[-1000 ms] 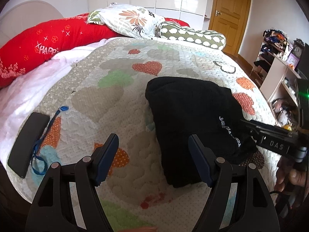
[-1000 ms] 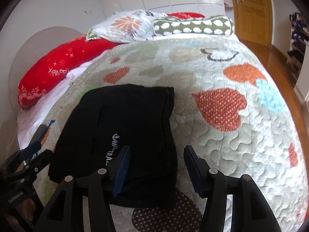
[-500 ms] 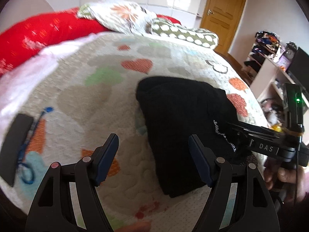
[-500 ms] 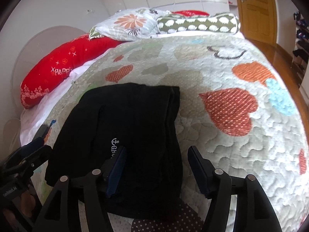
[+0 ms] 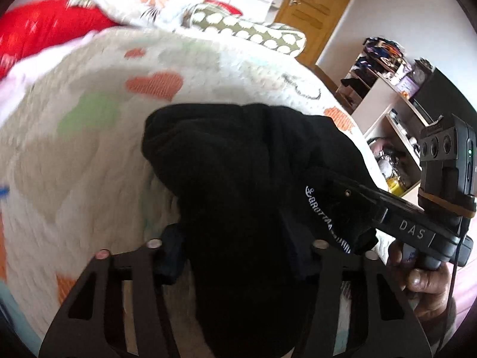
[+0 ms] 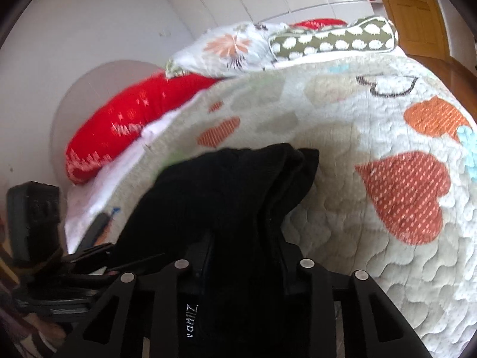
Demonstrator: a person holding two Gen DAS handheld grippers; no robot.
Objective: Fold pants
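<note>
The black pants (image 5: 238, 164) lie folded into a thick bundle on the heart-pattern quilt (image 5: 89, 137). My left gripper (image 5: 235, 247) has its fingers on either side of the near left edge of the bundle, with cloth filling the gap. My right gripper (image 6: 244, 256) has narrowed on the near right edge, with cloth bunched between its fingers; it also shows in the left wrist view (image 5: 351, 208). The pants (image 6: 226, 197) rise toward both cameras. White lettering (image 6: 190, 319) shows on the cloth.
A red pillow (image 6: 125, 131), a floral pillow (image 6: 226, 47) and a green dotted bolster (image 6: 334, 38) lie at the bed's head. A wooden door (image 5: 316, 15) and cluttered shelves (image 5: 387, 89) stand to the right. A dark flat object (image 6: 95, 229) lies at the bed's left edge.
Both grippers moved forward onto the near edge of the pants and closed in on the cloth. The near edge has lifted and the bundle has bunched up.
</note>
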